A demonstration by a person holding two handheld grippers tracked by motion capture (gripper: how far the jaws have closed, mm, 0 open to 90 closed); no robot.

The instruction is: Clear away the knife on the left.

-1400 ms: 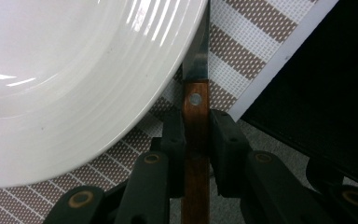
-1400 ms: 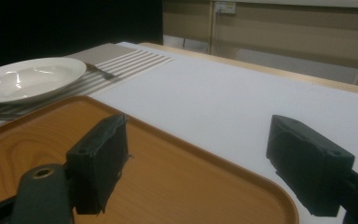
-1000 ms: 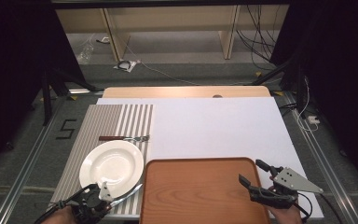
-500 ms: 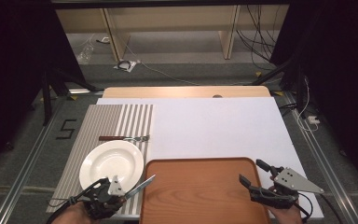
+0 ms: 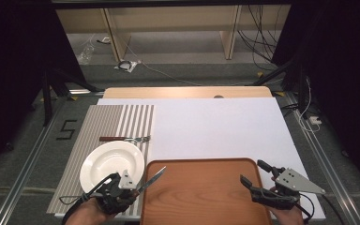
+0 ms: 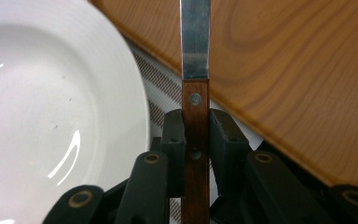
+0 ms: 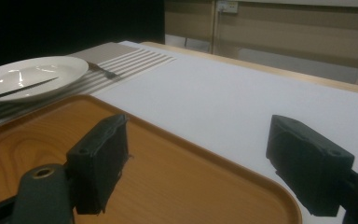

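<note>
My left gripper [image 5: 130, 186] at the front left is shut on the wooden handle of a knife [image 5: 152, 180]. Its steel blade points right and away, out over the near-left corner of the wooden tray [image 5: 201, 192]. In the left gripper view the knife [image 6: 195, 93] stands straight up between the jaws, with the white plate [image 6: 51, 116] to its left and the tray [image 6: 298, 84] to its right. My right gripper [image 5: 255, 174] hovers open over the tray's right edge; its fingers [image 7: 98, 158] stand wide apart with nothing between them.
A white plate [image 5: 112, 161] rests on a striped grey placemat [image 5: 108, 122]. Beyond the plate lies a fork [image 5: 126, 138] with a wooden handle. A white sheet [image 5: 215, 126] covers the table behind the tray.
My left gripper has lifted the knife from beside the plate and swung its blade out over the tray's corner. The right gripper has stayed put and open.
</note>
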